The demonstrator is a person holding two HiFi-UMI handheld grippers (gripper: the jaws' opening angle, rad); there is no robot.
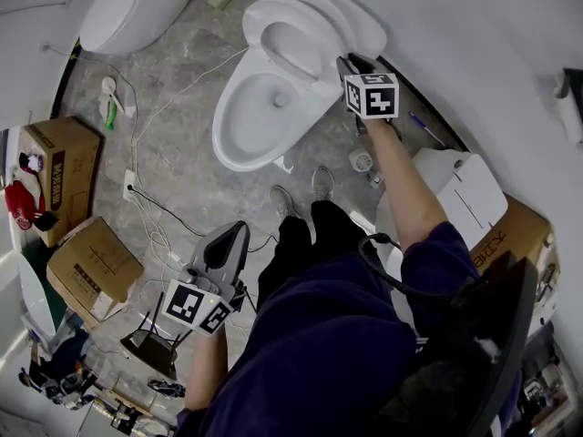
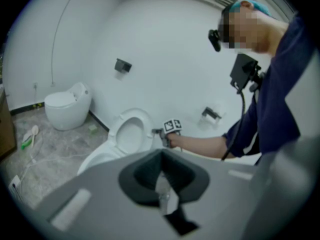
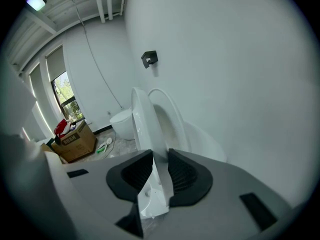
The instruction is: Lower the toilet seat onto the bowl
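The toilet seat stands raised, upright against the lid and well clear of the bowl, at the upper centre of the head view. The right gripper reaches up to the seat's right side, and its dark fingers pinch the white edge of the seat, one pad on each face; in the right gripper view the seat runs edge-on from the centre of the frame up through the middle. The person's arm stretches from the lower right of the head view to that gripper.

The left gripper hangs at the lower left of the head view, well apart from the toilet, above the grey floor and a tangle of cables. Its fingers are pressed together with nothing between them, and they point toward the toilet.

A second toilet stands at the upper left of the head view, and two cardboard boxes sit along the left edge.
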